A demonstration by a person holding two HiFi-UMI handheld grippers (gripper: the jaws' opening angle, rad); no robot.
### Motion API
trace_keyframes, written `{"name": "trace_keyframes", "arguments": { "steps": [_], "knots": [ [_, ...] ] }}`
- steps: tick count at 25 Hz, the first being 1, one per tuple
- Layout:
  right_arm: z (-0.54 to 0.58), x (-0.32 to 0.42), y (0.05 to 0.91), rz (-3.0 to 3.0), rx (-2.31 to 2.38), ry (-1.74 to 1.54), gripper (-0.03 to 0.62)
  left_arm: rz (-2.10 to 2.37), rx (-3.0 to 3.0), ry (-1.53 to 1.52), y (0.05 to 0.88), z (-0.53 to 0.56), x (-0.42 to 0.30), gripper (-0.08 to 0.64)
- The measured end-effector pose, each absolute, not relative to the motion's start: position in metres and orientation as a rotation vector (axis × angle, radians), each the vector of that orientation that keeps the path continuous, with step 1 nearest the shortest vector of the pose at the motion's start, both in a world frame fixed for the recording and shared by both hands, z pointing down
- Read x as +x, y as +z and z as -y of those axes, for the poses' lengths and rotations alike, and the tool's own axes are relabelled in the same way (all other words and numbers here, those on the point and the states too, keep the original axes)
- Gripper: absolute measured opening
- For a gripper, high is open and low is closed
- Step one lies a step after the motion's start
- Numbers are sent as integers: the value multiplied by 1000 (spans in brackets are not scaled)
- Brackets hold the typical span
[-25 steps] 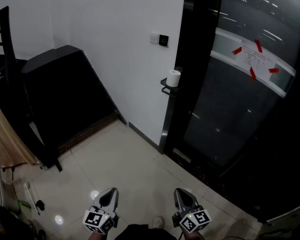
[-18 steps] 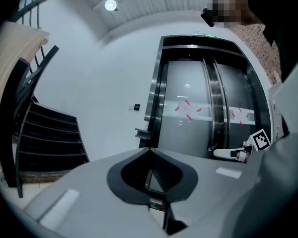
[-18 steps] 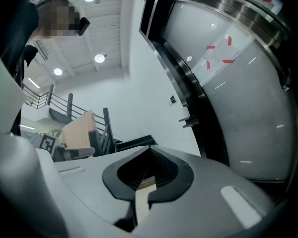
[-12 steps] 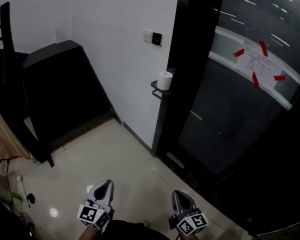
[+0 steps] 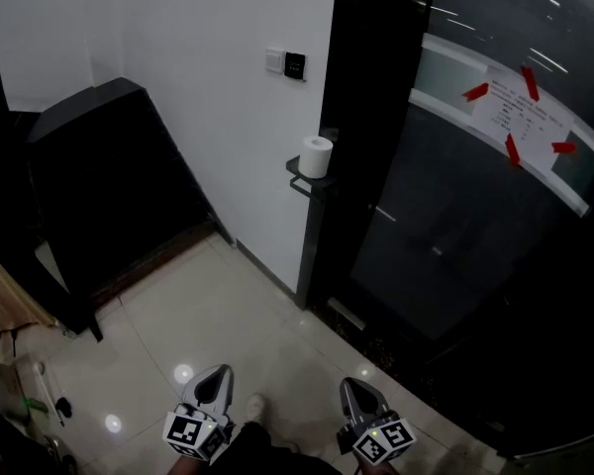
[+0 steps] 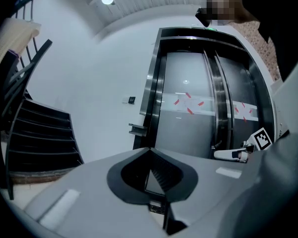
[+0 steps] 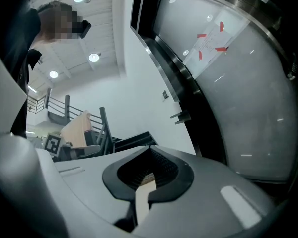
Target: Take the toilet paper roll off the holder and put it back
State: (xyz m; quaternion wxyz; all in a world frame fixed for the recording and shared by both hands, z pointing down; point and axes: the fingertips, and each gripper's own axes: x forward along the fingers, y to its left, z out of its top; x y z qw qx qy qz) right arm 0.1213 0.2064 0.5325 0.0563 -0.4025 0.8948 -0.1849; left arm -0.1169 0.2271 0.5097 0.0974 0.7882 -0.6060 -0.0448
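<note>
- Pale, glossy floor tiles [image 5: 228,315] run up to a white wall [image 5: 198,67], which meets a dark glass door [image 5: 455,236] on the right.
- The roll [image 5: 317,156] stands upright on the black holder [image 5: 299,182]. The holder juts out at the wall's end, just beside the door frame.
- The roll is well apart from both grippers, and neither one touches it.
- A switch plate [image 5: 285,62] sits on the wall above and to the left of the roll.
- A white note [image 5: 518,115] is fixed to the door glass with red tape strips.
- A black cabinet [image 5: 99,186] with a slanted front stands against the wall at the left.
- The left gripper [image 5: 214,378] is low in the head view, over the tiles, and points level toward the wall. In the left gripper view its jaws meet at the tips with nothing between them.
- The right gripper [image 5: 355,388] is beside the left one but apart from it, and points toward the door. In the right gripper view its jaws are also closed together and hold nothing.
- A light shoe toe [image 5: 254,404] shows on the tiles between the two grippers.
</note>
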Motion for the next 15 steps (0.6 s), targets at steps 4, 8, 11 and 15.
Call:
{"name": "trace_keyframes", "arguments": {
  "steps": [4, 8, 11, 15],
  "knots": [
    [-172, 108, 537, -2707, -1252, -592, 12, 1746, 2364, -142, 510, -182, -130, 2],
    [-128, 89, 531, -2706, -1290, -545, 12, 1713, 2412, -160, 502, -130, -149, 2],
    [-97, 74, 525, -2693, -1308, -502, 14, 1708, 2453, -165, 501, -96, -164, 2],
    [-65, 57, 518, -2675, -1330, -460, 14, 1678, 2461, -178, 499, -61, -180, 2]
  ]
}}
